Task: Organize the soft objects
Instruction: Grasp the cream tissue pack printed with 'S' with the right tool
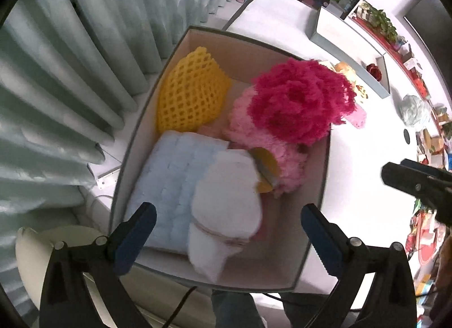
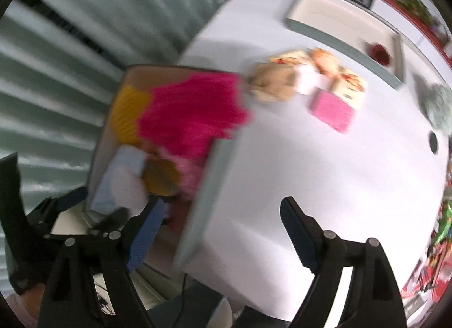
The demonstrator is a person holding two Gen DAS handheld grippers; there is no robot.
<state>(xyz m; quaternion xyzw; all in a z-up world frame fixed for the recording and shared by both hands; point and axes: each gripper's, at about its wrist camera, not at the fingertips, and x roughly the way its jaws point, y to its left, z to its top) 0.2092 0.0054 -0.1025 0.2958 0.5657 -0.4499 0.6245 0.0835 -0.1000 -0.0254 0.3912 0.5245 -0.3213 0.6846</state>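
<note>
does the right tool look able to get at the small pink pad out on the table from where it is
Probably yes. The right tool is open with nothing between its fingers, and the white table between it and the pink pad is bare. The plush toys lie just behind the pad, not in front.

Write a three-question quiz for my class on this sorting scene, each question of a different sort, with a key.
1. True or false: the yellow mesh pad lies inside the box.
2. Which item sits highest in the box? A: blue cloth; B: magenta fluffy ball; C: white plush toy.
3. Fill in: the pink pad lies on the ___, outside the box.

Key:
1. True.
2. B.
3. Table. Both the left gripper and the right gripper are open and hold nothing.
</note>
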